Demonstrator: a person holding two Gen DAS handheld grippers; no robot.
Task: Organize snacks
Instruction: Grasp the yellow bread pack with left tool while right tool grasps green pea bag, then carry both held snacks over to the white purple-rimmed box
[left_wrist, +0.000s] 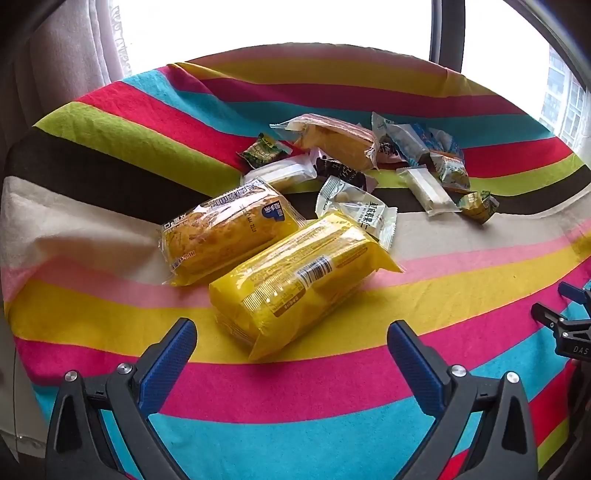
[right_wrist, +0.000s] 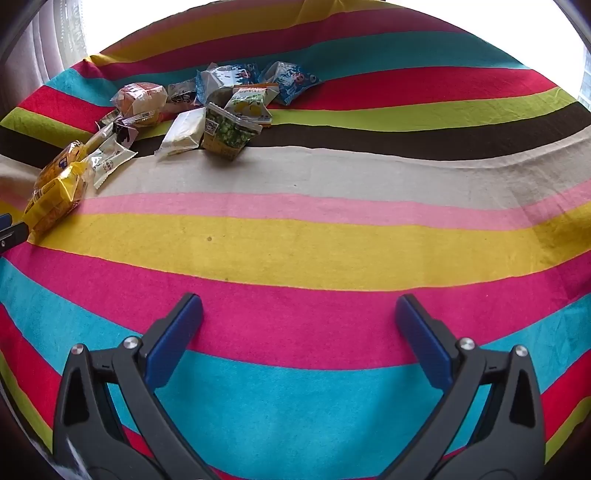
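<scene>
Three large wrapped cakes (left_wrist: 295, 280), roughly ten small snack packets (left_wrist: 428, 190).

Wrapped snacks (left_wrist: 295, 280) scattered on striped cloth (left_wrist: 332, 424)

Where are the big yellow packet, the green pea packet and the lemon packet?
Big yellow packet (left_wrist: 295, 280), left wrist view, on its barcode face.
Green pea packet (right_wrist: 229, 133), right wrist view, on its printed front.
Lemon packet (right_wrist: 249, 103), right wrist view, on its lemon picture.
</scene>
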